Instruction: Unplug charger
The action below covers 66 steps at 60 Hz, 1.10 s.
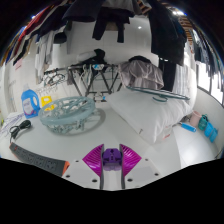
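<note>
My gripper (111,158) hovers over the near edge of a white table (140,115). Its two fingers, with magenta pads (94,157), stand apart. Only a purple block the same colour as the gripper shows in the gap between them, and I see nothing from the table held there. I cannot pick out a charger or a socket with certainty. A dark cable (17,128) lies on the table far to the left of the fingers.
A wire basket (62,114) stands left of and beyond the fingers, with a blue tape holder (30,99) and a yellow item (45,101) behind it. A black stand (100,70) and a grey cloth (140,72) are at the back. Blue items (204,122) lie at the right.
</note>
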Tool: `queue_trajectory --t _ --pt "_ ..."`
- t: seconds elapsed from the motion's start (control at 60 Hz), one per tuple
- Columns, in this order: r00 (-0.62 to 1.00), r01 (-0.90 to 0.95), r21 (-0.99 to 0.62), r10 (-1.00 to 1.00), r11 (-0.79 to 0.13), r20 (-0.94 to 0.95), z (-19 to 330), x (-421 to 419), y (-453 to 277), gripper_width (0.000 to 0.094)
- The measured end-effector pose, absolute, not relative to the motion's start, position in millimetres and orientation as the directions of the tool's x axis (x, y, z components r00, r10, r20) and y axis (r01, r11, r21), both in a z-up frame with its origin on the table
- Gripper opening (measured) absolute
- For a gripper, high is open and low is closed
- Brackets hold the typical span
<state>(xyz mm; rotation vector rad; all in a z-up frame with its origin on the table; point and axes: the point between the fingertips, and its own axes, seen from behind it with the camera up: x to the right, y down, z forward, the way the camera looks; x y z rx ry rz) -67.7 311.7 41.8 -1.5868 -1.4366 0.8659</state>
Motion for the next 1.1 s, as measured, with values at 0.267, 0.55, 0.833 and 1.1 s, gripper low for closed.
queue_trajectory --t 0.267,0.55,0.833,1.1 --pt "0.101 0.481 -0.877 0.994 -0.014 0.04 34 -35 301 0.0817" --pt "0.107 0.438 -0.899 0.991 0.026 0.08 177 116 254 0.0849" --pt "0.108 0.459 -0.888 0.994 -0.025 0.028 235 280 197 0.0849" --pt "0.125 0.526 -0.85 0.991 -0.027 0.045 227 359 193 0.0848"
